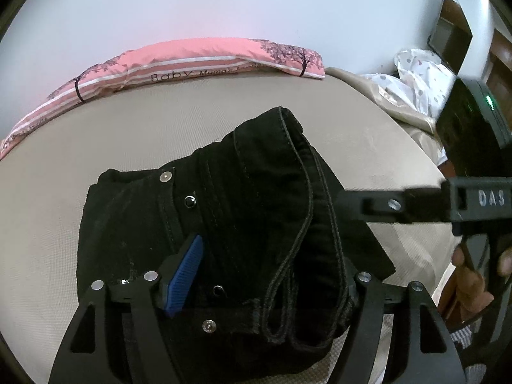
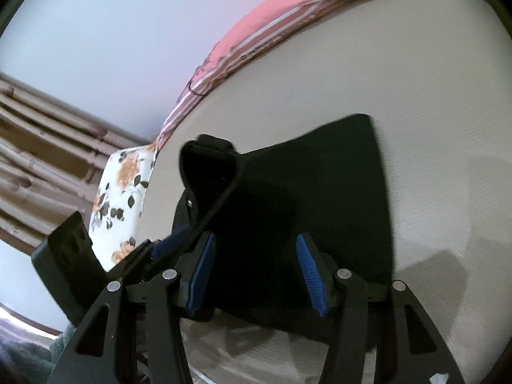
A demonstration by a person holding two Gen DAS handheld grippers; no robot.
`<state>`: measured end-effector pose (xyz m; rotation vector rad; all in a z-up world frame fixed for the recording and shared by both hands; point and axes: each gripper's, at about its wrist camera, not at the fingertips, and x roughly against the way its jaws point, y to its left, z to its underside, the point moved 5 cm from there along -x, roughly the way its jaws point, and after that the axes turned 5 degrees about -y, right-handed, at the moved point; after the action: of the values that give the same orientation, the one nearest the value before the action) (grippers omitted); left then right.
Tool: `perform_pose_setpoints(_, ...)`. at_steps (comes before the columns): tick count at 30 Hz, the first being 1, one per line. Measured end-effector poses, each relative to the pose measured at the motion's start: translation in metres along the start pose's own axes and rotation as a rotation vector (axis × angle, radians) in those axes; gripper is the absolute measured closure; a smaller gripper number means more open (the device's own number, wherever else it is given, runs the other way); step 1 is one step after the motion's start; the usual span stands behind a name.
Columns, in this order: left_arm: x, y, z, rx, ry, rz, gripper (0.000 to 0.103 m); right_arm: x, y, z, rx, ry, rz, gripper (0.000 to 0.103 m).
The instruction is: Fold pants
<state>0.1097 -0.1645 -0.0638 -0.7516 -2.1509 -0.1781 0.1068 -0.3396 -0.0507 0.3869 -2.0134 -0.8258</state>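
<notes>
From the left wrist, the black denim pants [image 1: 224, 240] lie bunched on the beige mattress of the bed [image 1: 96, 134], on the near side of the long pink pillow printed with trees [image 1: 198, 60] at the wall. The left hand-held gripper [image 1: 256, 284] has its fingers spread around the waistband end, the drawcord looping between them; whether they press the cloth I cannot tell. The right hand-held gripper [image 1: 352, 201] reaches in at the pants' right edge.

From the right wrist, that gripper [image 2: 256, 272] stands spread over a flat folded panel of the pants [image 2: 313, 198], nothing pinched. A fold looks half made; next I'd expect the raised waistband laid flat and smoothed
</notes>
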Motion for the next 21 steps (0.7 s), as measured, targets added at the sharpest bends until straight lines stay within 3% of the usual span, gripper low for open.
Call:
perform_pose_setpoints(6,-0.006,-0.002,0.0,0.011,0.014,0.0,0.031,-0.028,0.022,-0.008,0.093,0.072,0.01,0.052)
perform_pose_setpoints(10,-0.011,-0.011,-0.001,0.006,0.024,0.027,0.019,-0.041,0.031,-0.01,0.138,0.109,0.018,0.052)
perform_pose_setpoints(21,0.0,-0.018,0.01,-0.083,0.033,0.081,0.019,-0.052,0.025,-0.018,0.147,0.137,0.008,0.052)
